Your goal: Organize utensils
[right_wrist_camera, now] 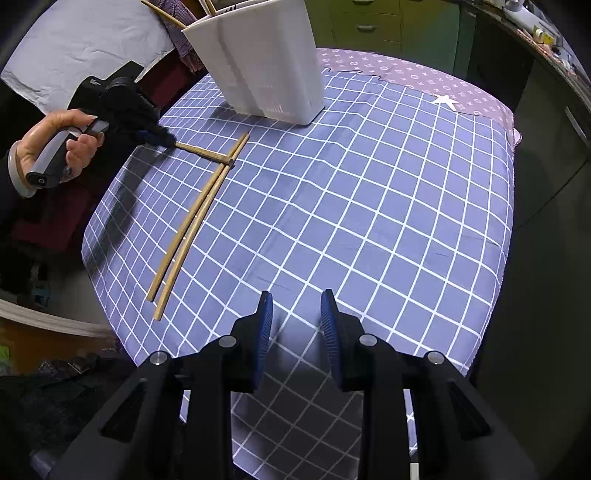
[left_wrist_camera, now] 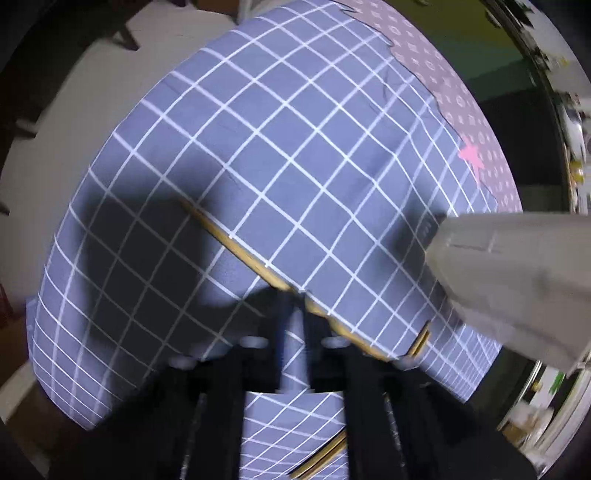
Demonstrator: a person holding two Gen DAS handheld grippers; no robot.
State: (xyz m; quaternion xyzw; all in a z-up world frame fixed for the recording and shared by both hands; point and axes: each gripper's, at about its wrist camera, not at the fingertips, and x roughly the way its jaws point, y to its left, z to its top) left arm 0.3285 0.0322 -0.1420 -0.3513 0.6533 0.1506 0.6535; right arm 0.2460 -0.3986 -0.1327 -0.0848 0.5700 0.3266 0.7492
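In the right wrist view, two long wooden chopsticks (right_wrist_camera: 192, 225) lie side by side on the blue checked cloth at the left. The left gripper (right_wrist_camera: 162, 139) is shut on one end of a third chopstick (right_wrist_camera: 205, 152), which lies across the far ends of the pair. A white utensil holder (right_wrist_camera: 266, 70) stands at the back, with more sticks poking out of it. My right gripper (right_wrist_camera: 295, 317) is open and empty above the cloth's near part. In the left wrist view, the gripper (left_wrist_camera: 295, 317) sits low over the chopsticks (left_wrist_camera: 236, 243), and the holder (left_wrist_camera: 517, 273) fills the right side.
A purple patterned cloth (right_wrist_camera: 424, 77) with a star sticker (right_wrist_camera: 445, 99) covers the table's far edge. A white sheet (right_wrist_camera: 85, 48) lies beyond the table at the back left. Green cabinets (right_wrist_camera: 369, 26) stand behind.
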